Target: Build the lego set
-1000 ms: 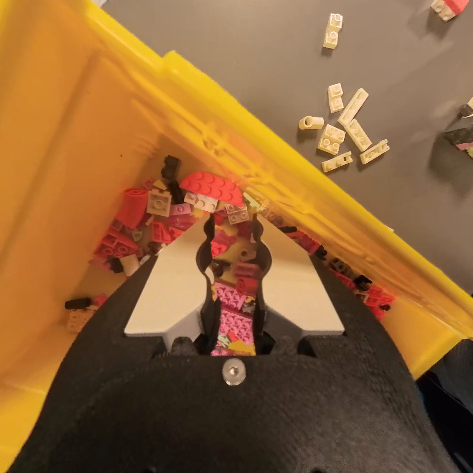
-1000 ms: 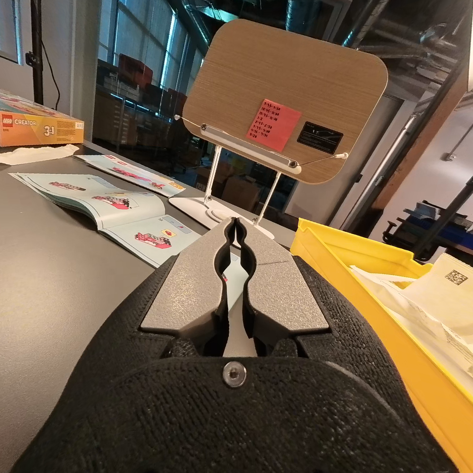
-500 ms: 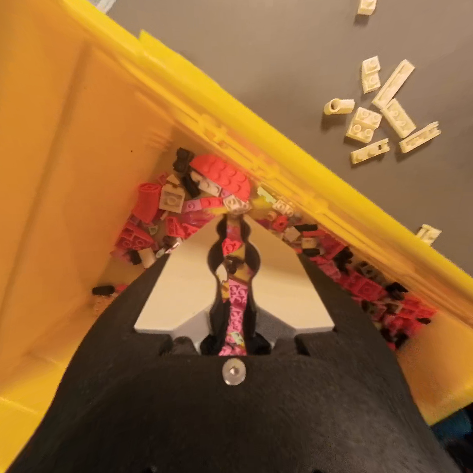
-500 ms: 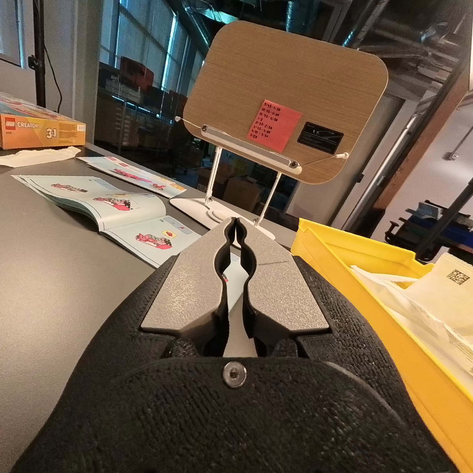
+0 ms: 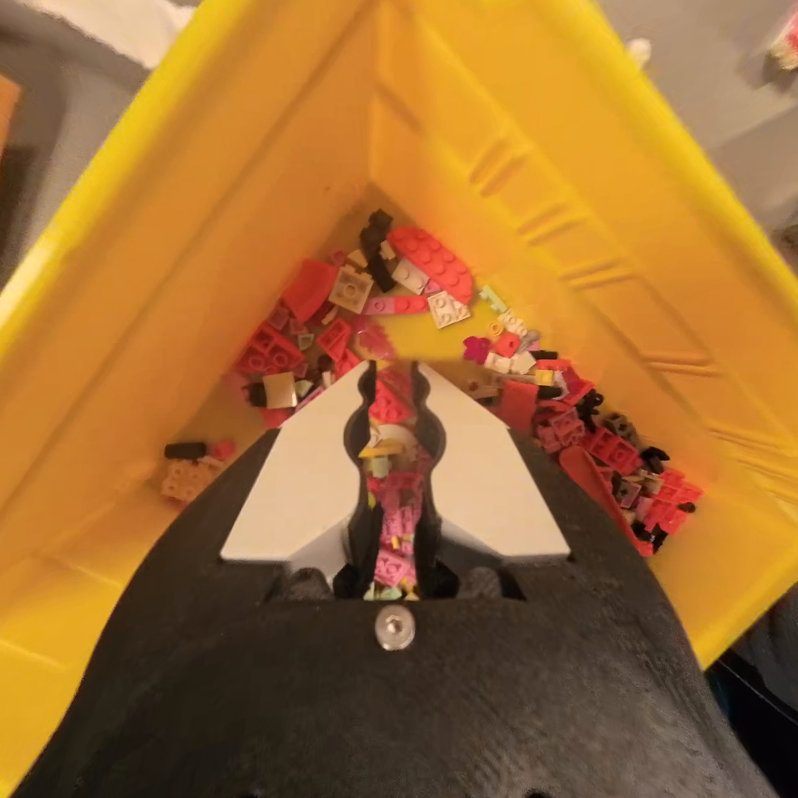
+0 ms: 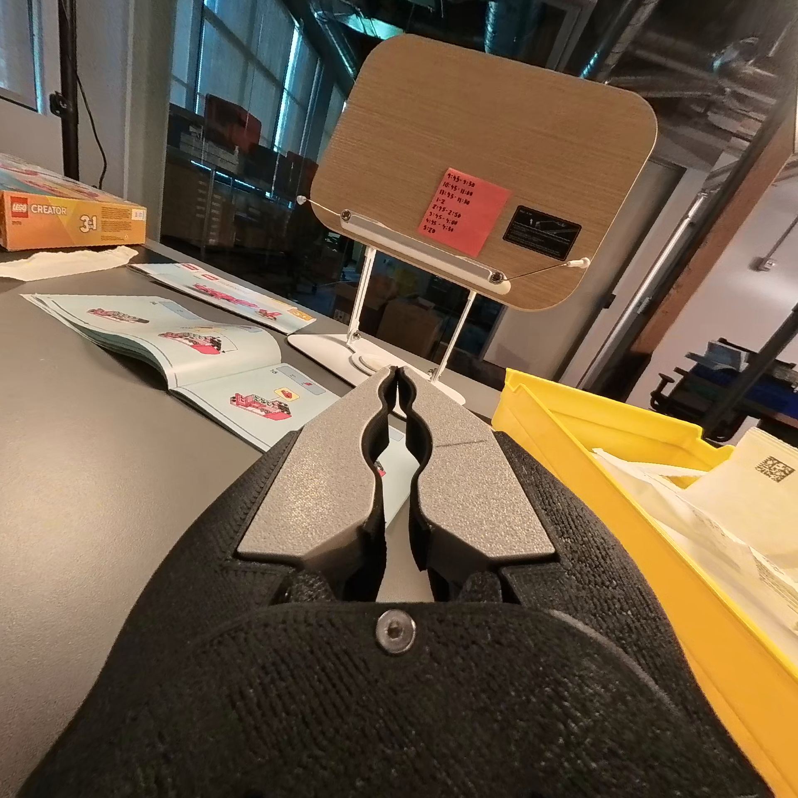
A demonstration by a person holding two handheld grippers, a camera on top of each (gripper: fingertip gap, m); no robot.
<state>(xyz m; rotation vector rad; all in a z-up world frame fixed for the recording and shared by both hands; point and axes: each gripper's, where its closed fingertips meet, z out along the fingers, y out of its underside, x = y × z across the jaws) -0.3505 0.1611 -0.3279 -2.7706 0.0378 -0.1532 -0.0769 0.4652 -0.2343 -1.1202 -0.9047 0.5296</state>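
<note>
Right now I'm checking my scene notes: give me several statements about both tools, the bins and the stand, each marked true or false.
1. The right tool has its tips touching. True.
2. The left tool points into a yellow plastic bin of mostly red and pink toy bricks. True.
3. The wooden book stand holds an open booklet. False: the open instruction booklet lies flat on the grey table.
4. The yellow bin beside the right tool is full of bricks. False: it holds white paper packets.
</note>
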